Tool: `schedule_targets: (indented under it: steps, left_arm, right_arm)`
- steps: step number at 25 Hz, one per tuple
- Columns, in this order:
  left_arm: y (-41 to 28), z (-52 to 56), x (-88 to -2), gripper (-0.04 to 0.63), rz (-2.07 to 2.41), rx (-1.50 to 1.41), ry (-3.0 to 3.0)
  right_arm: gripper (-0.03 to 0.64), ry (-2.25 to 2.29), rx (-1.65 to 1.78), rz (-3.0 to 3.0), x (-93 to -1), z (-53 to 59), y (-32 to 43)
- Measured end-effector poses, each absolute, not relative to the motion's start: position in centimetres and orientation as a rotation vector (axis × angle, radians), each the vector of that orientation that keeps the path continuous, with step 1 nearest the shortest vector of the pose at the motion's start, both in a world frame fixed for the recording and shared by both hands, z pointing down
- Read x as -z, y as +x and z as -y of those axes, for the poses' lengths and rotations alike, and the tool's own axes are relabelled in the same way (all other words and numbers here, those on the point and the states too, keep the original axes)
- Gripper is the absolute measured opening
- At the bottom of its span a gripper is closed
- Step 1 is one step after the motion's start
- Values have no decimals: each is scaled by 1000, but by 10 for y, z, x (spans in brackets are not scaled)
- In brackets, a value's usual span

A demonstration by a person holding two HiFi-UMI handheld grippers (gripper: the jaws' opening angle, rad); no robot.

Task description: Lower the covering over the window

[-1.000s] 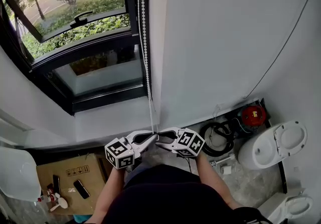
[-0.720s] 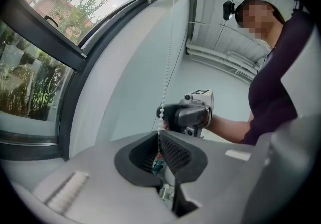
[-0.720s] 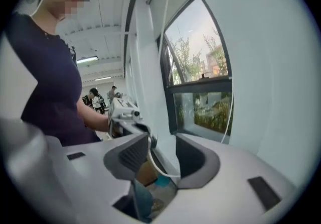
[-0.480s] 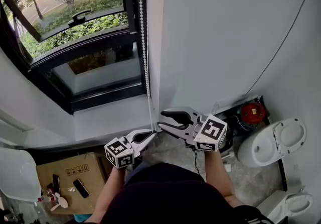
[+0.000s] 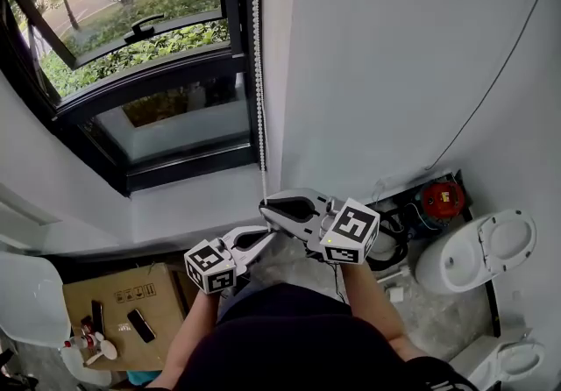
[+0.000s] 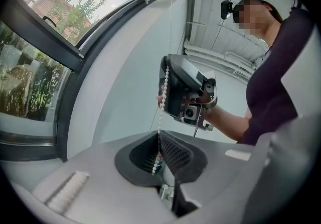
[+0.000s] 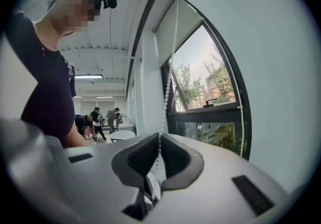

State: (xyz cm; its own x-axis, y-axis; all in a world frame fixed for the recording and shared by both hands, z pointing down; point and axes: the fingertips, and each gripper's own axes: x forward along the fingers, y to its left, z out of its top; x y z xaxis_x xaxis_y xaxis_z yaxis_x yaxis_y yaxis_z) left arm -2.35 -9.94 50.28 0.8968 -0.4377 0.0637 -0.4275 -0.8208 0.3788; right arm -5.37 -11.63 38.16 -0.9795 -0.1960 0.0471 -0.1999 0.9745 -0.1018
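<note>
**Two grippers, one chain**

One bead chain hangs down the right edge of the single window, and both grippers are on it. The left gripper has its jaws pressed together on the chain. Its own view shows the beads running down between the ribbed pads. The right gripper pinches the same chain just above the left one. Its jaws have just been closing, and in its own view the tips meet around the beads. The two grippers sit close together in front of the sill, left low and right high, each pointing roughly level.

The right gripper view shows two strands. One runs through the jaws, and a second hangs free along the window frame further right.

The blind is a pale sheet covering only the top of the window. The glass below it is bare, with trees and a road outside. One black handle sits on the tilted sash.

On the floor to the left lies one cardboard box with two dark flat items on it. To the right stands one white toilet with its lid up. One thin black cable runs down the wall.
</note>
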Motion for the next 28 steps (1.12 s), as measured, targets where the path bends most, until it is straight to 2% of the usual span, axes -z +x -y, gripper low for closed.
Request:
schedule_targets:
  steps: [1, 2, 7, 28]
  left_arm:
    - [-23, 99, -502, 17, 636, 38, 2674]
    - [-23, 99, -502, 17, 637, 40, 2673]
    - [-25, 98, -503, 17, 645, 47, 2676]
    - [-23, 83, -566, 17, 621, -259, 2528]
  right_arm:
    - [17, 312, -186, 3088, -382, 117, -54]
    - [14, 307, -214, 3091, -382, 117, -55]
    - [12, 288, -233, 3093, -380, 116, -54]
    - [12, 288, -281, 2886, -453, 122, -55]
